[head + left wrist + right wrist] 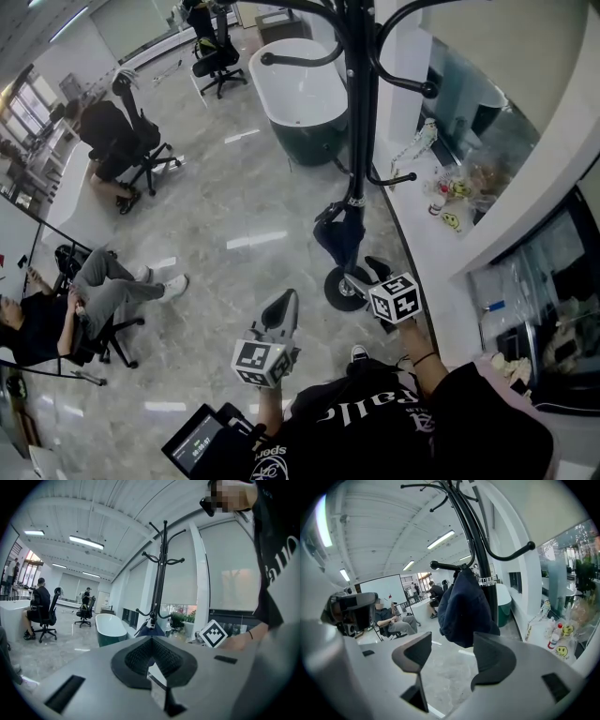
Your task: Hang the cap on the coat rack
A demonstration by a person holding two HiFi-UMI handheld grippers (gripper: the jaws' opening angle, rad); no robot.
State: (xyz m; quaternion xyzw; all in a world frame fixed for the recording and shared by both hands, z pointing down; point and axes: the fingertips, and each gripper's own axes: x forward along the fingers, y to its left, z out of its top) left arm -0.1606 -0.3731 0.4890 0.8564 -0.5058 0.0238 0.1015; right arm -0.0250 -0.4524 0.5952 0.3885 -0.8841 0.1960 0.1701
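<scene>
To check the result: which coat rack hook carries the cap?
The low hook pointing left in the right gripper view: the cap hangs from it; others are bare.

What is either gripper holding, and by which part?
Nothing. The right gripper stands open just short of the dark blue fabric cap, which hangs on the black metal coat rack; the left gripper is shut and empty.

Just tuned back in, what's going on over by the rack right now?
A person holding a gripper in each hand stands at the coat rack. The dark blue cap already hangs from one of its lower hooks. The right gripper is open, its jaws apart and pointed at the cap, with neither pad pressing on it. The left gripper is shut on nothing and held off to the side.
</scene>
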